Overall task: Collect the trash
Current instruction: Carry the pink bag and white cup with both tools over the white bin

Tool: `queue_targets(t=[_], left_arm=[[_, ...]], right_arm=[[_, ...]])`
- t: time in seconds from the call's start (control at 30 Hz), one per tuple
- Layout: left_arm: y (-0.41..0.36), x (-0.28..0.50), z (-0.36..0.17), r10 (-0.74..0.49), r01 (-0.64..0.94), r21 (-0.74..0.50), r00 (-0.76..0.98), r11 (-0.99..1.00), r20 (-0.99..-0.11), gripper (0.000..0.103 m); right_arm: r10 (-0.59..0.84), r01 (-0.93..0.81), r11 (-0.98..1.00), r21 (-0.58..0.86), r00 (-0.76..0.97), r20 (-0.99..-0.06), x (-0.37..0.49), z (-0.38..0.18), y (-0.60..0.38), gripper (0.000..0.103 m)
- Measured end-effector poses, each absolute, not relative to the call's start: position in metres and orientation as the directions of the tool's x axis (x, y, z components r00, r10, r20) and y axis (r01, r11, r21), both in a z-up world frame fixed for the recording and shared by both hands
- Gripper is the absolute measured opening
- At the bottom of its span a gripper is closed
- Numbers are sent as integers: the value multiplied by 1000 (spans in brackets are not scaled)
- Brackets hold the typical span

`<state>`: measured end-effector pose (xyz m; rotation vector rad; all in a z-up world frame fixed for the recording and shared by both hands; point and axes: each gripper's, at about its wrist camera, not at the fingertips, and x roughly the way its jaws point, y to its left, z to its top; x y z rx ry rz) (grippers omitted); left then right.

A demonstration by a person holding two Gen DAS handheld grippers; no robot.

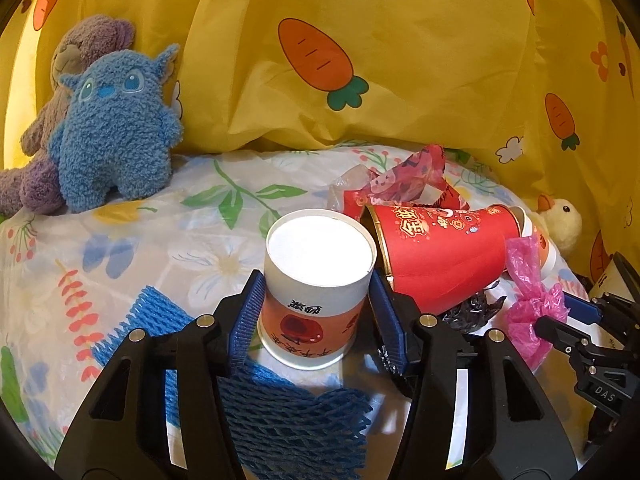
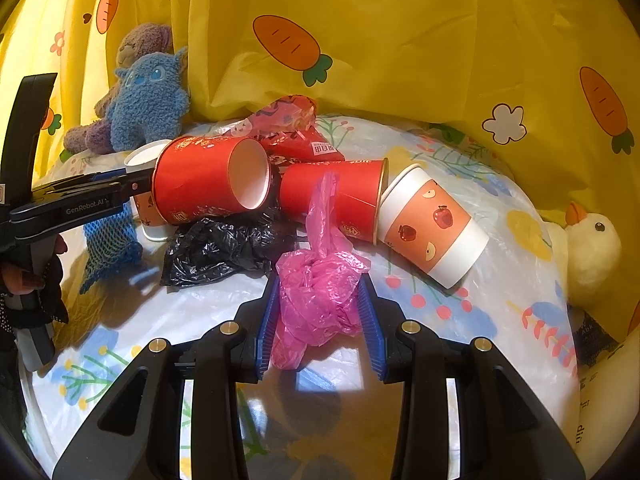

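Note:
My left gripper (image 1: 316,312) is shut on an upside-down white and orange paper cup (image 1: 316,280), its blue pads on both sides. A blue foam net (image 1: 280,412) lies under it. My right gripper (image 2: 320,320) is shut on a crumpled pink plastic bag (image 2: 320,292), also seen in the left wrist view (image 1: 524,312). Two red paper cups (image 2: 208,180) (image 2: 340,196) lie on their sides beyond it. A white and orange cup with apples (image 2: 432,224) lies tipped to the right. A black plastic bag (image 2: 224,248) lies below the red cups. A red wrapper (image 2: 296,136) lies behind them.
The trash lies on a floral bed sheet (image 2: 500,280). A blue plush (image 1: 112,132) and a purple plush (image 1: 76,52) sit at back left. A yellow duck plush (image 2: 592,248) sits at right. A yellow carrot-print quilt (image 1: 400,60) rises behind.

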<state>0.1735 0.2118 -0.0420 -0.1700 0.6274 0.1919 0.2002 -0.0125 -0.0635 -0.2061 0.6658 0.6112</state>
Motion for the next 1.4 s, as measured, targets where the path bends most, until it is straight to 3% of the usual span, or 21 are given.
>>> queue_targets(t=[0.33,0.83,1.4], left_arm=[[212,136,-9,251,-334,-80,827,939,-504,52],[191,89,39,204,-275,-146,904,950,-376,52],[139,115,22,85,-156,-140,905,978,-417,52]], right_arm=[[461,-587,810,3,633,-621,195,-60,-14,38],[440,-554,832,-14,676,-591,186,-43,-28,38],[363,-470,881,-57,748,-556,198,-36,-55,38]])
